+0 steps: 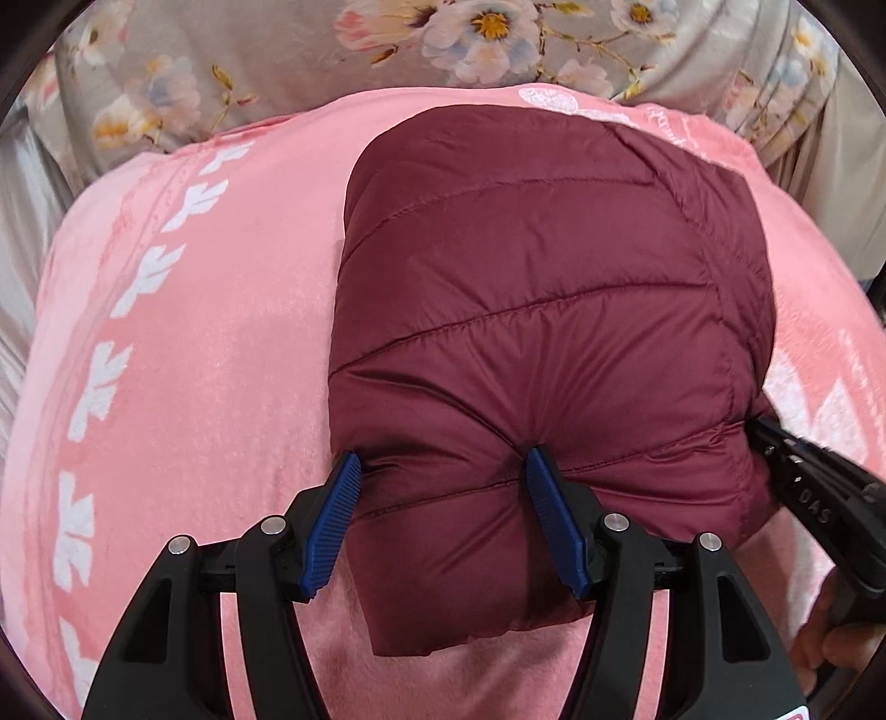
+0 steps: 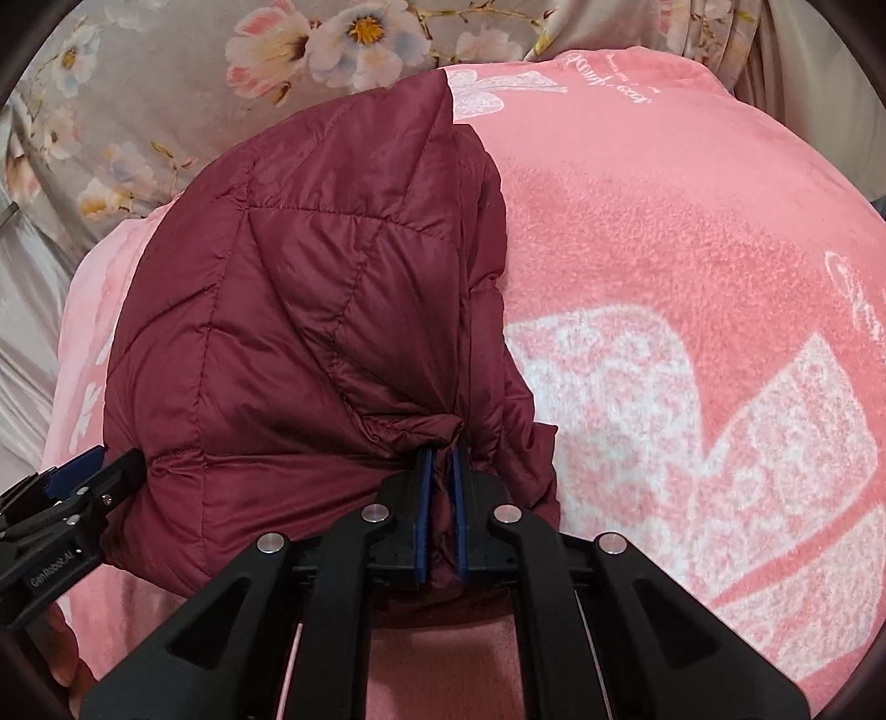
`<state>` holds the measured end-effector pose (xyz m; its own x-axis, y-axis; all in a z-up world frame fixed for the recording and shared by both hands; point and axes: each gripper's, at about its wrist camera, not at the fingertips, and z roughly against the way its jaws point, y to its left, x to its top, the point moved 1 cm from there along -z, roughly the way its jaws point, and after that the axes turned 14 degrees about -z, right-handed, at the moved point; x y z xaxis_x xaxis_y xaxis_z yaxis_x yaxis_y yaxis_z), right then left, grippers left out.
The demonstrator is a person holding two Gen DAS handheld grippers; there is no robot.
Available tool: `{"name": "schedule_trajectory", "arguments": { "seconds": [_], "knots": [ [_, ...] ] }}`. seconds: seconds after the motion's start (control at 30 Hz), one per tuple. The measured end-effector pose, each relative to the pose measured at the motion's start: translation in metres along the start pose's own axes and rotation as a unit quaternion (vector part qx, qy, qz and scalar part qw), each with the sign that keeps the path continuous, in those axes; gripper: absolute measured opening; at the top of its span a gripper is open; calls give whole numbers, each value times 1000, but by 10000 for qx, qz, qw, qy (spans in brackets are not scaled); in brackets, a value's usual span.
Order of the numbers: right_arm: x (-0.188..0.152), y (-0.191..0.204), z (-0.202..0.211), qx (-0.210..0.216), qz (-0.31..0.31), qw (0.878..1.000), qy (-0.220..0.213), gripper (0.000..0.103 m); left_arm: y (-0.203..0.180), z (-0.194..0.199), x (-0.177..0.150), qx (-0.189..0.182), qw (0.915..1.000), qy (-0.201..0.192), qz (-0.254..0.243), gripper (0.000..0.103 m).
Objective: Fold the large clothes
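Right claw's (image 1: 775, 443) tips behind the jacket's (image 1: 542, 332) edge, blanket (image 1: 194, 387) lettering illegibly small

Jacket (image 1: 542, 310): maroon, quilted stitch lines. Blanket (image 1: 221, 360): pink with white leaf motifs, a large white print and script. Sheet (image 2: 166, 111): grey, pink-and-white flowers with yellow centres. Grippers: black, blue pads (image 1: 332, 520).

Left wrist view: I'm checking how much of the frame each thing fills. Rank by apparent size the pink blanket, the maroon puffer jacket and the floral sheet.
1. pink blanket
2. maroon puffer jacket
3. floral sheet, though it lies farthest and is cropped, so its rank is unsure.
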<state>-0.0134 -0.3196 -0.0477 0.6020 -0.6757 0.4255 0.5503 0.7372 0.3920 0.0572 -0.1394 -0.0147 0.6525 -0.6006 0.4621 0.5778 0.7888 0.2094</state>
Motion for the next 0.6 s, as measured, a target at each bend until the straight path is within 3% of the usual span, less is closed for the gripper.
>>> {"name": "schedule_trajectory", "arguments": {
  "seconds": [0.1, 0.27, 0.37, 0.5, 0.6],
  "knots": [
    [3, 2, 9, -90, -13, 10000, 29, 7, -3, -1, 1, 111, 9999, 34, -78, 61],
    [32, 6, 57, 158, -126, 9990, -397, 14, 23, 21, 16, -162, 9996, -100, 225, 56],
    [62, 13, 76, 422, -260, 9966, -661, 33, 46, 38, 40, 36, 9985, -436, 336, 56],
    [105, 36, 70, 501, -281, 9945, -878, 44, 67, 37, 78, 71, 9969, -613, 484, 56],
    [127, 42, 45, 680, -570, 9936, -694, 52, 73, 21, 103, 69, 9968, -555, 567, 56]
  ]
}}
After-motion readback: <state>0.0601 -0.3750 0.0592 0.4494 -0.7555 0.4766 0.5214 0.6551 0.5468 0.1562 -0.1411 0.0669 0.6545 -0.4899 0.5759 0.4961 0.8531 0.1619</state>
